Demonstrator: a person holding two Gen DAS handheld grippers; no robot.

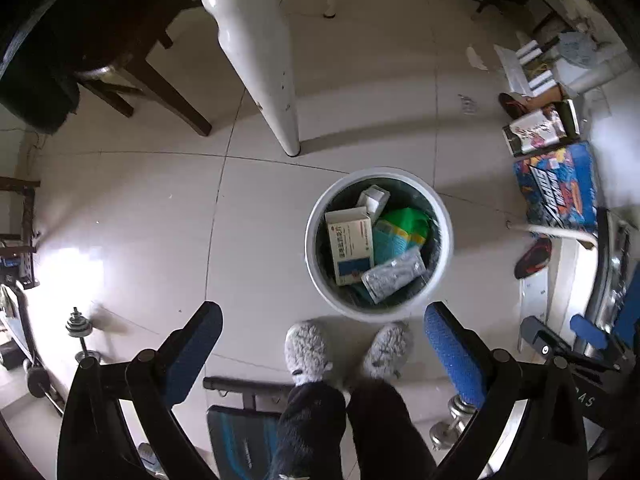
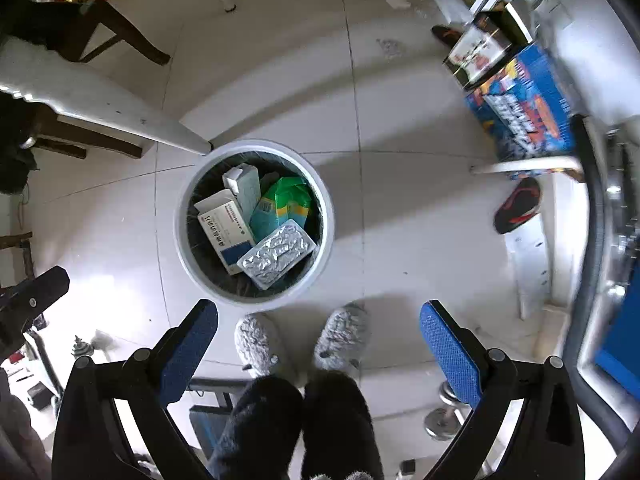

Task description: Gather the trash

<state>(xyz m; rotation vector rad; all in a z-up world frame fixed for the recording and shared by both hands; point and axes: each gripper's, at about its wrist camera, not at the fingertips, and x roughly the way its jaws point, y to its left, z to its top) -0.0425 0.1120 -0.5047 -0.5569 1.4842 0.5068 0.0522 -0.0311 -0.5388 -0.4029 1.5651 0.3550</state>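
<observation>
A white round trash bin [image 1: 442, 248] stands on the tiled floor, seen from above; it also shows in the right wrist view [image 2: 326, 216]. Inside lie a white and blue medicine box [image 1: 350, 246] [image 2: 226, 228], a silver blister pack [image 1: 394, 274] [image 2: 278, 254], a green packet [image 1: 406, 222] [image 2: 290, 196] and a pale carton [image 2: 246, 186]. My left gripper [image 1: 322, 332] is open and empty, high above the floor near the bin. My right gripper [image 2: 318, 330] is open and empty too, to the right of the bin.
The person's grey slippers [image 1: 308, 350] [image 2: 342, 338] stand just before the bin. A white table leg [image 1: 272, 80] [image 2: 120, 116] rises beside it. Dark chair legs [image 1: 168, 92], a blue box [image 1: 560, 188] [image 2: 524, 112], a shoe [image 2: 518, 206], dumbbells [image 1: 78, 332] and other clutter line the sides.
</observation>
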